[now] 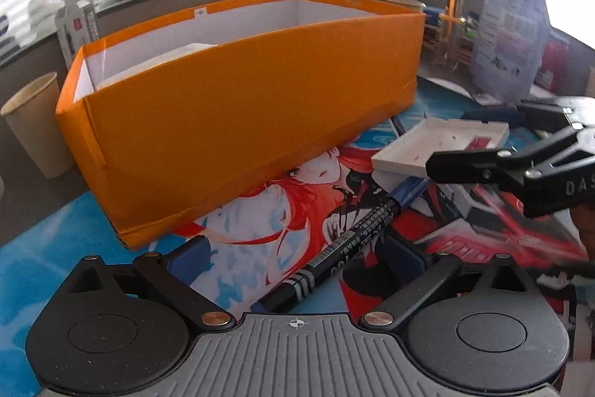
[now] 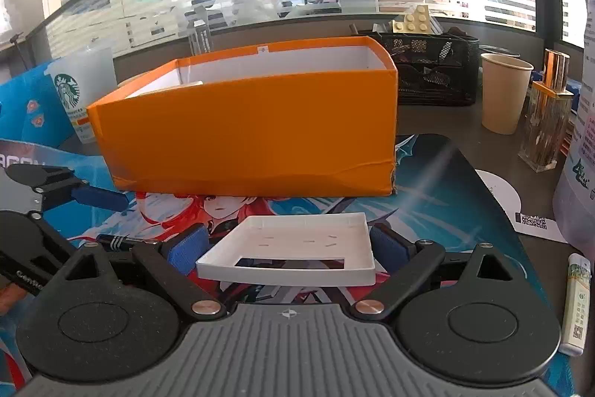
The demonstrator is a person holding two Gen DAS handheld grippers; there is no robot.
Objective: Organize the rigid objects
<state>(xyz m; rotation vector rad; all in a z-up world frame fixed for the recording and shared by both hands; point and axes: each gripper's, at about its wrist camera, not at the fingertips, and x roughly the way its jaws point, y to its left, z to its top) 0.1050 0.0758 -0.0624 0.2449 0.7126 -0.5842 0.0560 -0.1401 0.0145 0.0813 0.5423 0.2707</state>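
Only the left wrist view shows the black marker [image 1: 342, 248] lying between the left gripper's [image 1: 295, 257] spread jaws, before the orange box [image 1: 238, 121]. The right wrist view alone shows the right gripper [image 2: 286, 246] clamped on the white tray [image 2: 293, 248].

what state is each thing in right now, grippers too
orange box, upright on the mat, top open
white tray, hollow side up, gripped by its side edges
right gripper, jaws closed on the white tray
marker, lying flat on the mat, not gripped
left gripper, jaws open either side of the marker
paper cup, upright
starbucks cup, upright
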